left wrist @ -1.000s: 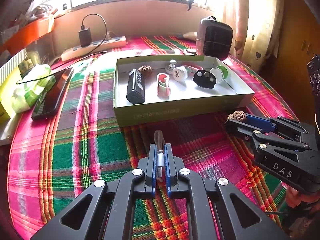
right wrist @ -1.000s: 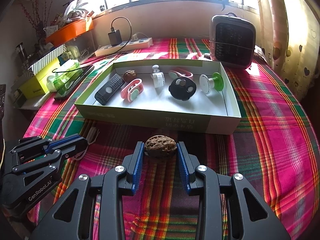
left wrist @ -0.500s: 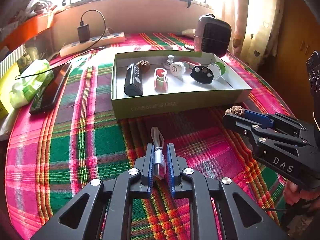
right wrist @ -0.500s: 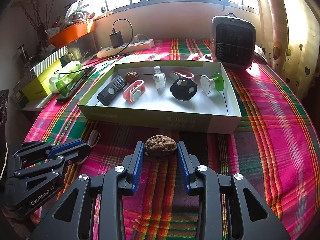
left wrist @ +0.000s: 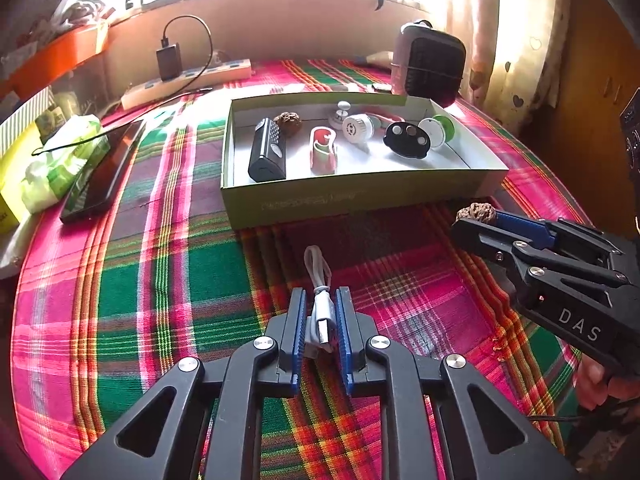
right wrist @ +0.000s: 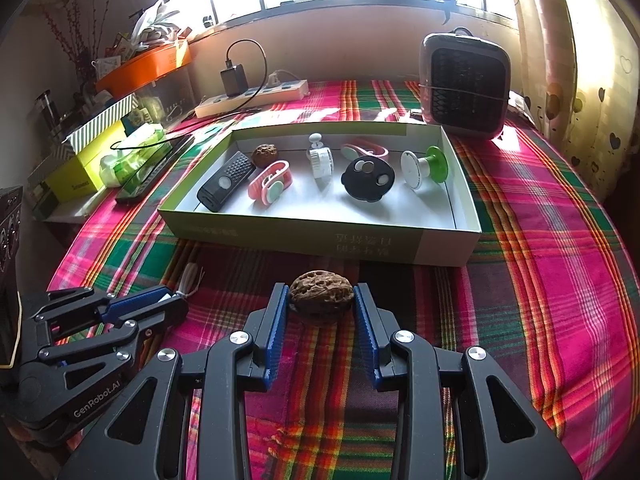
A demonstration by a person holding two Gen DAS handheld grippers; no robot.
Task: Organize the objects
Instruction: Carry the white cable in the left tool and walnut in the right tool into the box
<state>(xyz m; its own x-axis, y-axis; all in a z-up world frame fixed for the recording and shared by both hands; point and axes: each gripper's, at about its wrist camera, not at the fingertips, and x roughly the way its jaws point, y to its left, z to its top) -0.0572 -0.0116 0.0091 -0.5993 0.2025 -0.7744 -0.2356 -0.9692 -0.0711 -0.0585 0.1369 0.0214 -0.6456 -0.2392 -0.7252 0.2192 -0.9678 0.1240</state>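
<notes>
Short white folded USB cable (left wrist: pixel 320 300) was pinched near plug between narrow jaws of left gripper (left wrist: pixel 321 322), above plaid cloth. Limp, light; loop judged likely to dangle. Brown wrinkled walnut (right wrist: pixel 321 298) was clamped across its width in right gripper (right wrist: pixel 320 312); hard, rounded, judged slippery. Shallow green cardboard tray (right wrist: pixel 320 236) lay just ahead.

Box (right wrist: pixel 400 246) lettering is blurred; the cable (left wrist: pixel 320 312) end hides behind tool fingers.

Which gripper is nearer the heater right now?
Right. The right gripper, holding a walnut, sits on the heater's side of the box; the left gripper, holding a cable, is farther over.
</notes>
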